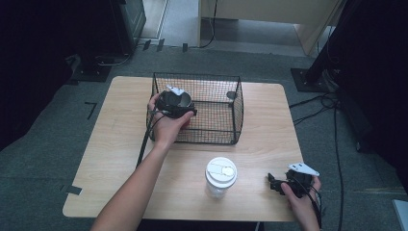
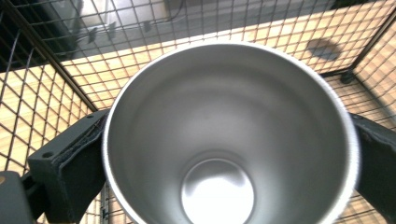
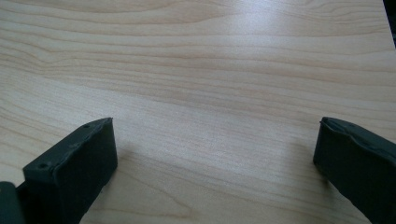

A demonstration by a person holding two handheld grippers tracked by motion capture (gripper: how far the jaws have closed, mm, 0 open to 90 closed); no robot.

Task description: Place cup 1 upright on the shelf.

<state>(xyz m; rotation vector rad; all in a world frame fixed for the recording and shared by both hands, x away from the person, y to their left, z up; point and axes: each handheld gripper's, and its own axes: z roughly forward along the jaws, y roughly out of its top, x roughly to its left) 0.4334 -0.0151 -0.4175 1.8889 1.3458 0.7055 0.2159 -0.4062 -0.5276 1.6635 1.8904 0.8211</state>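
A steel cup (image 2: 231, 140) is held between the left gripper (image 1: 175, 103) jaws inside the wire basket (image 1: 231, 127); release is judged next. The right gripper (image 1: 279, 185) rests wide apart on the tabletop (image 3: 210, 70).

lidded jar (image 1: 221, 177): standing upright on the bench (image 1: 120, 139), left of the right claw (image 1: 272, 183)
cables (image 1: 317, 103): trailing over the floor, beyond that claw
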